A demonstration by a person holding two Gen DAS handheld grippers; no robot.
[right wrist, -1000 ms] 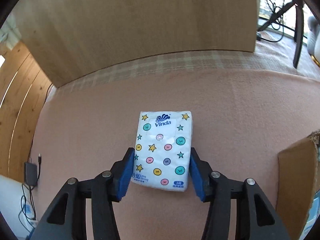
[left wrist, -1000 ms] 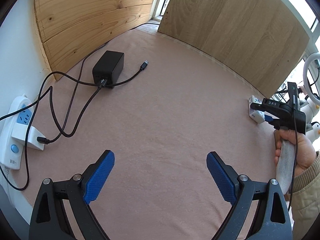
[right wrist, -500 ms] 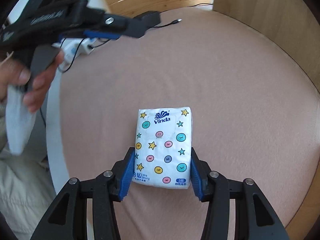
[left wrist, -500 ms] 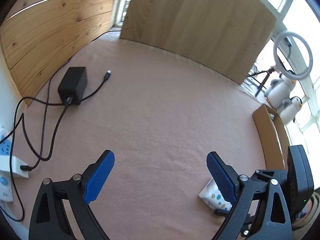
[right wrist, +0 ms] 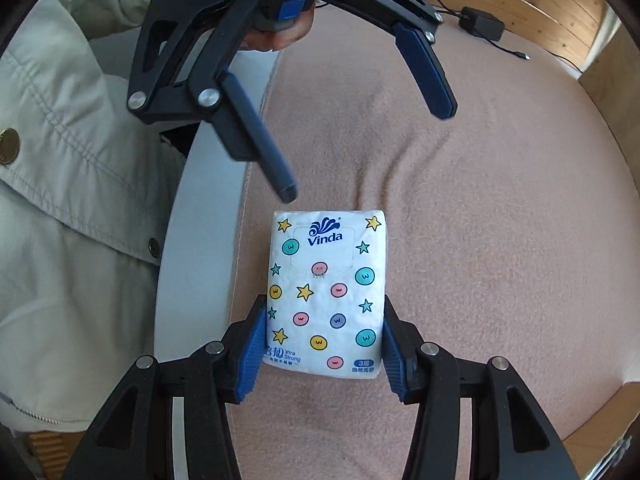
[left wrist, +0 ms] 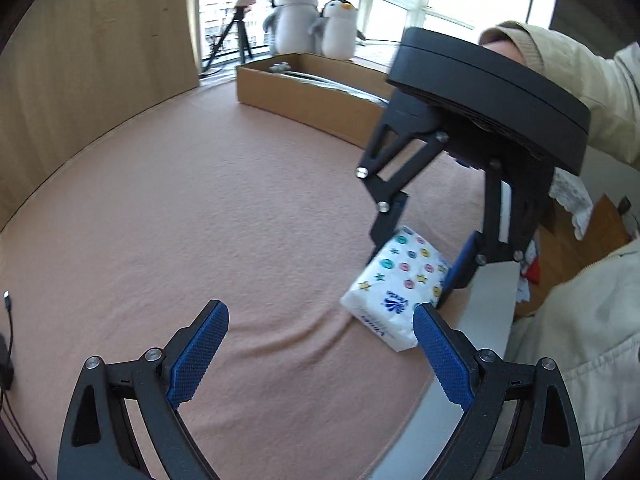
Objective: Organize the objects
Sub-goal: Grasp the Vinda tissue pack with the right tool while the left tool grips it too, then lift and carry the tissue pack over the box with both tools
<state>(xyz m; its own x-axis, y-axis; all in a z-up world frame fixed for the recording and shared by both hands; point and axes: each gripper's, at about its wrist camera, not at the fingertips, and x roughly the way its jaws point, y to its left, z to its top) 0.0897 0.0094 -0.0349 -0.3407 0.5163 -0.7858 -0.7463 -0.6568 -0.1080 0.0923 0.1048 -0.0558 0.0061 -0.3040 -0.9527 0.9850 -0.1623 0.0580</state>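
Now we see the right gripper (right wrist: 324, 346) jaws clamped on the tissue pack (right wrist: 326, 292); the left gripper (left wrist: 320, 334), lower centre, gapes wide, empty.

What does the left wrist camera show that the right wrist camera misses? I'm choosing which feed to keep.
Only the left wrist view shows the cardboard box and two toy penguins by the window. Only the right wrist view shows the black charger and the wooden slats. Both show the tissue pack clamped in the right gripper, the open left gripper and the pink blanket.
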